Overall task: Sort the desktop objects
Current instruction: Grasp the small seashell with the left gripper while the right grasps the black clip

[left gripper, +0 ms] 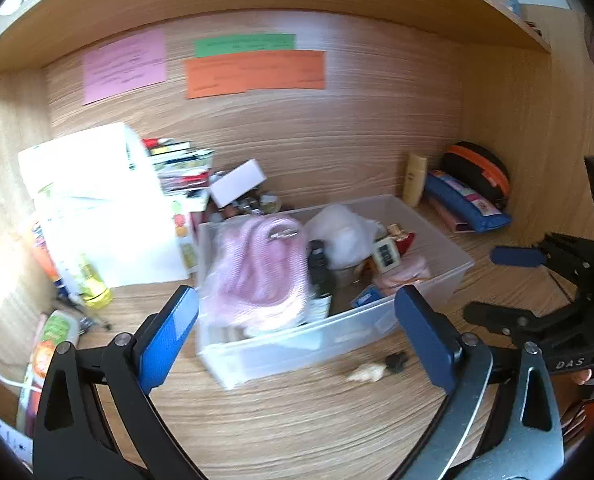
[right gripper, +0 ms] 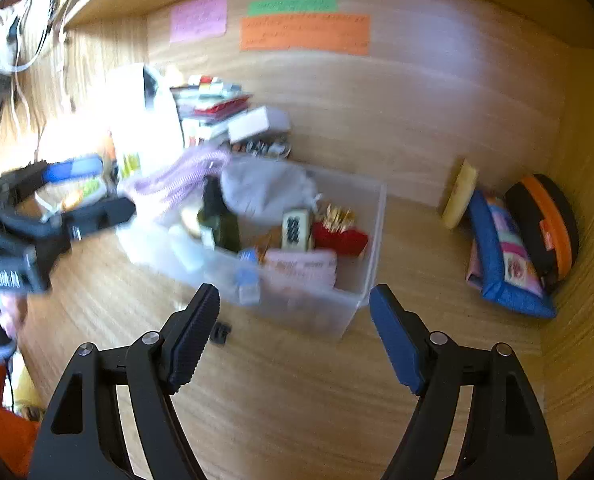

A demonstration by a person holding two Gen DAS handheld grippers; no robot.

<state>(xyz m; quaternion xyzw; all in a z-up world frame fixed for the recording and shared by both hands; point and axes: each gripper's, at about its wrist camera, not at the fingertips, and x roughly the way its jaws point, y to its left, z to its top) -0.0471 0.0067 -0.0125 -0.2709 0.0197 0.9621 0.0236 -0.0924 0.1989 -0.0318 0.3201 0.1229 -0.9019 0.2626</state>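
From the left wrist, the left gripper [left gripper: 297, 320] has its blue fingers spread wide, pinching nothing; beyond them a clear plastic bin [left gripper: 449, 240] sits on the wooden desk [left gripper: 297, 420], holding a pink knitted bundle [left gripper: 257, 272] and a dark bottle [left gripper: 321, 276].

From the right wrist, the right gripper [right gripper: 295, 332] is likewise spread and empty, near the bin's front corner [right gripper: 353, 308]. A blue pouch [right gripper: 501, 264] lies well apart at the right.
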